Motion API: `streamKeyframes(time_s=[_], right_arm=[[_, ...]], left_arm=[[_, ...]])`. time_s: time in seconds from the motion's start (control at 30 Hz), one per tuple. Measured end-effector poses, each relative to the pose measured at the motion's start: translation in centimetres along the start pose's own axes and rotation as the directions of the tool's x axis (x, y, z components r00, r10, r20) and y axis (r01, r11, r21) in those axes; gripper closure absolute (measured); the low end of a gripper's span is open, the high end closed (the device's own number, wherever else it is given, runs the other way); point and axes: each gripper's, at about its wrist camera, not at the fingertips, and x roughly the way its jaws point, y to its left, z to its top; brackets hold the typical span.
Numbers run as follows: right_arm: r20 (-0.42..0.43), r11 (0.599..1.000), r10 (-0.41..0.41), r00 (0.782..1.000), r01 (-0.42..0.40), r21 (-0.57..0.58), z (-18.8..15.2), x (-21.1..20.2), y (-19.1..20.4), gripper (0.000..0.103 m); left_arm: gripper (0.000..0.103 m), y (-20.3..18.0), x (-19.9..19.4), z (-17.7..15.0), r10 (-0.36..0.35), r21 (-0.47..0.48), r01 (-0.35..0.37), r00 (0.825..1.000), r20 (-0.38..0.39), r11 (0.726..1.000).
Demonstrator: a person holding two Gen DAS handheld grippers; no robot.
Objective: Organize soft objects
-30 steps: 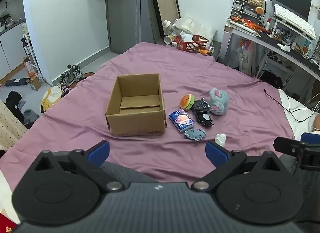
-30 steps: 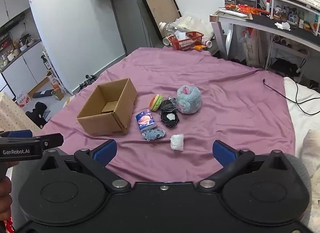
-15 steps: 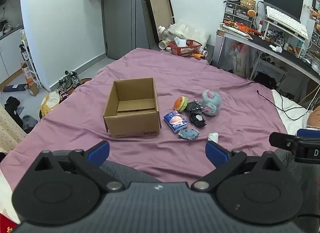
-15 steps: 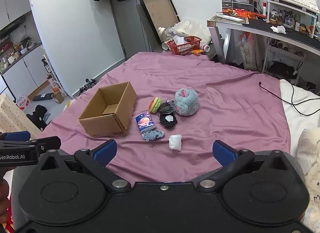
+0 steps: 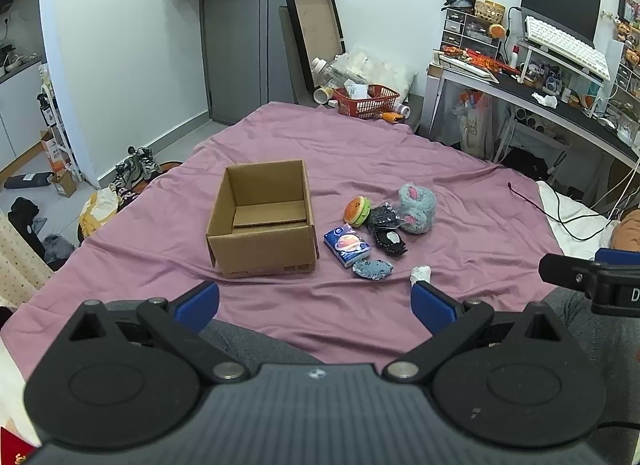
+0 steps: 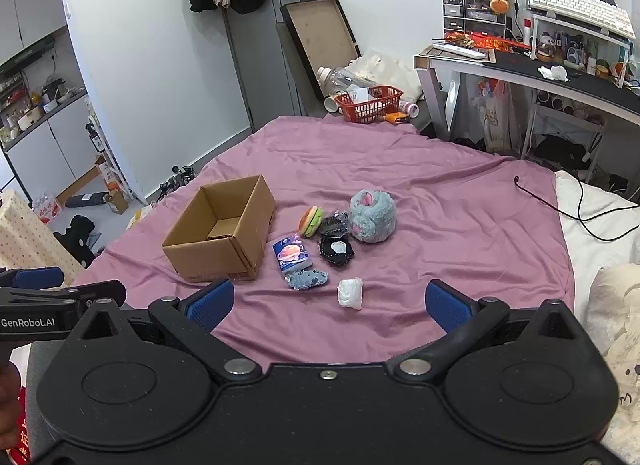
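Observation:
An open, empty cardboard box [image 5: 262, 221] [image 6: 224, 229] sits on a purple bedsheet [image 5: 400, 161]. To its right lie a burger plush [image 5: 357, 210] [image 6: 311, 220], a grey-blue fluffy plush [image 5: 417, 208] [image 6: 372, 216], two black pouches [image 5: 387, 228] [image 6: 336, 239], a blue tissue pack [image 5: 346, 245] [image 6: 291, 254], a blue-grey pad [image 5: 372, 268] [image 6: 307, 278] and a white wad [image 5: 421, 274] [image 6: 351, 293]. My left gripper [image 5: 314, 299] and right gripper [image 6: 328, 303] are both open and empty, held well back from the objects near the bed's near edge.
A red basket [image 5: 366, 100] and clutter stand on the floor beyond the bed. A desk [image 5: 520, 89] with a keyboard and monitor is at the right. A black cable [image 5: 560, 209] lies on the bed's right side. Shoes and bags lie on the floor at left.
Both grippers have drawn back and tilted up, so the box and objects look smaller and farther. Jaws stayed open; nothing on the bed moved.

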Motion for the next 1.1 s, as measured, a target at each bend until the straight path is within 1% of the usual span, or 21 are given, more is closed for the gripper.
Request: streamKeyframes(time_s=[0.23,0.7,0.83,1.1], right_arm=[[0.000,1.000,-0.005,1.000,0.005,0.008,0.01,-0.09,0.00,0.000],[0.008,1.000,-0.008,1.000,0.008,0.009,-0.05,-0.27,0.03,0.000],[0.009,1.000,0.003,1.000,-0.003,0.015,0.02,-0.28,0.07,0.000],[0.007,1.000,-0.009,1.000,0.009,0.013,0.04,-0.27,0.20,0.000]], left_arm=[[0.001,-0.08,-0.25,-0.22,-0.021,0.006,0.021,1.000,0.010,1.000],[0.002,0.06,-0.08,-0.46,-0.021,-0.005,0.021,1.000,0.015,1.000],[0.001,0.31,-0.35,-0.36,-0.024,-0.011,0.024,0.999,0.023,1.000],[0.001,0.38,-0.54,-0.53,-0.030,-0.016,0.030,0.999,0.026,0.999]])
